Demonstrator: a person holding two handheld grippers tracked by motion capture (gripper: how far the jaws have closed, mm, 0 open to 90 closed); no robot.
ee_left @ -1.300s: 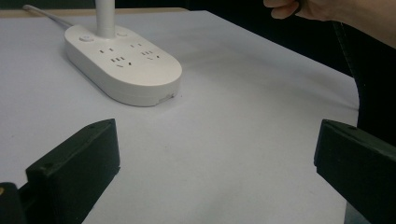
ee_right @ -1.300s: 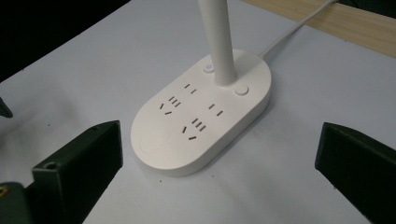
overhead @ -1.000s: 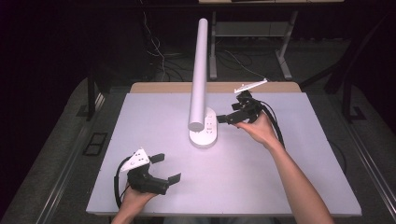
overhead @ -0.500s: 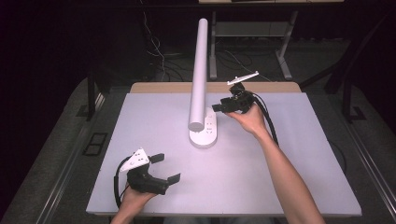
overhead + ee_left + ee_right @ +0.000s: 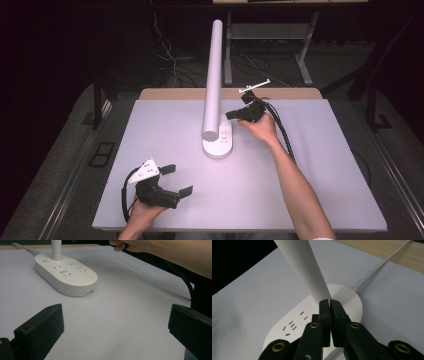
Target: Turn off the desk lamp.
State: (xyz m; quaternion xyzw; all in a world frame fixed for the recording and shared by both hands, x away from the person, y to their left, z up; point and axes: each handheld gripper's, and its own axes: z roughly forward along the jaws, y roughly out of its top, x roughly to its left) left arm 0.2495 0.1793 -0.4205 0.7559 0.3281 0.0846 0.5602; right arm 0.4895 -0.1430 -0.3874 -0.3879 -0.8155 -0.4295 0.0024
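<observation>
At the desk's [image 5: 300, 200] middle, toward its far edge, the right tool [image 5: 235, 115], jaws pressed together on nothing, hovers just beside the desk lamp's [image 5: 214, 75] socket base [image 5: 294, 325], apparently reaching for a button; no press looks made yet. The left tool [image 5: 177, 180] rests spread apart near the front-left corner.

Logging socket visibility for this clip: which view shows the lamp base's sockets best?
The left gripper view: the lamp base lies unobstructed, socket slots facing the camera. In the right gripper view the shut jaws cover part of it; in the high view it is small, behind the lamp tube.
</observation>
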